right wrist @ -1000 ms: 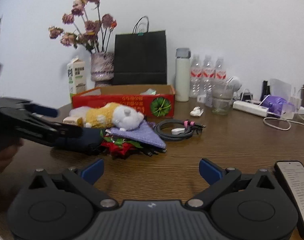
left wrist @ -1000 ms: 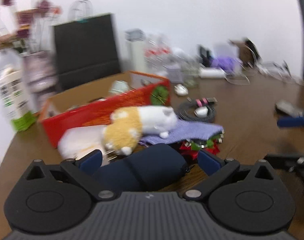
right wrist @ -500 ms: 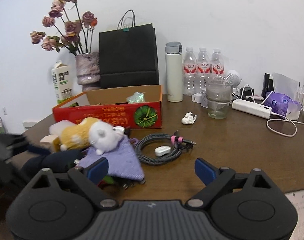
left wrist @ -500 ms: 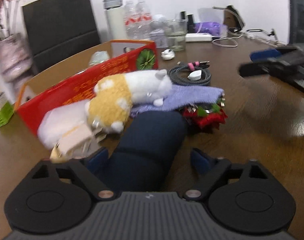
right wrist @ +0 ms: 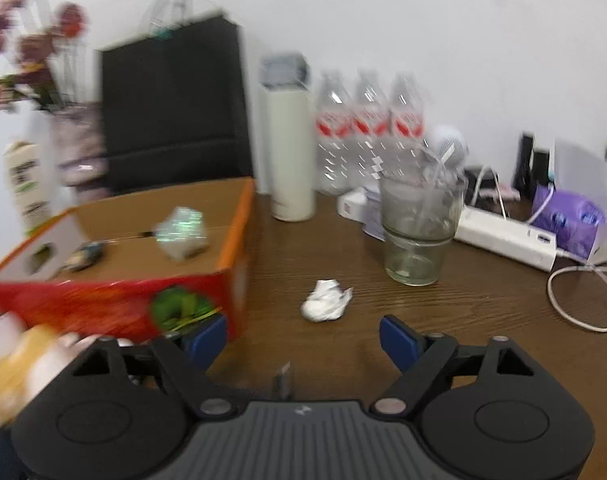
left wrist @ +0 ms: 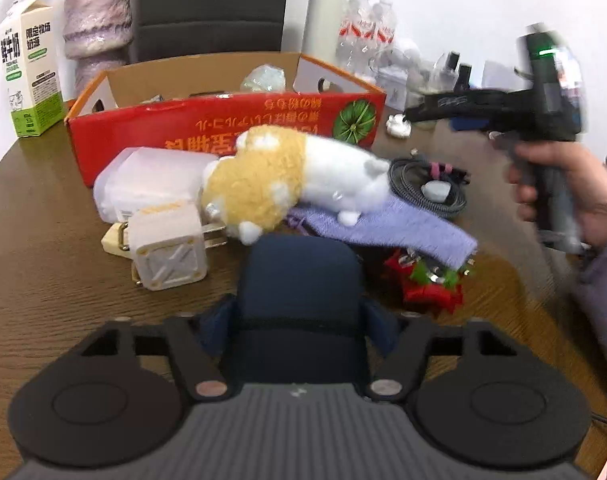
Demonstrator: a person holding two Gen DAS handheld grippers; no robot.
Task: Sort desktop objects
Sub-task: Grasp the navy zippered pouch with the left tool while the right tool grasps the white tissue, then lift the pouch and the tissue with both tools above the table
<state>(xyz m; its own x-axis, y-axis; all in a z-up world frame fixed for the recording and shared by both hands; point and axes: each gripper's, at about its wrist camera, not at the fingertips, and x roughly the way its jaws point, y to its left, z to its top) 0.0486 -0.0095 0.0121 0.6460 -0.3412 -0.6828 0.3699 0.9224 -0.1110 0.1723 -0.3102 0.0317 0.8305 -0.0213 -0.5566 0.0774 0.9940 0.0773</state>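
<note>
A: Item one, left gripper (left wrist: 299, 320). Condition?

B: Jaws closing on the dark navy soft pouch (left wrist: 299, 280). The blue pads sit at either flank of it, apparently touching; whether they are already squeezing it I cannot tell. The pouch lies on the wooden table (left wrist: 43, 280), just in front of the plush toy (left wrist: 295, 184) and the lilac knitted cloth (left wrist: 387, 224).

A: Item two, right gripper (right wrist: 303, 340).

B: Jaws spread but narrowing, with nothing between them. Bare table ahead, and the crumpled white paper (right wrist: 326, 306) lies just beyond the fingertips. From the left wrist view it hangs above the coiled grey cable (left wrist: 427, 188).

A: Step in hand?

B: By my reading, pick-up of the pouch, with the red cardboard box (left wrist: 227, 132) the likely bin. Next move calls for a firm closure, then a lift clear of the plush toy and the red-and-green ornament (left wrist: 431, 280) beside it.

A: Anything not verifiable?

B: The pouch's near end is hidden under the gripper body. The right wrist view is blurred, so the small things in the box are unreadable there; one pale faceted lump (right wrist: 181, 232) is the most I can list.
</note>
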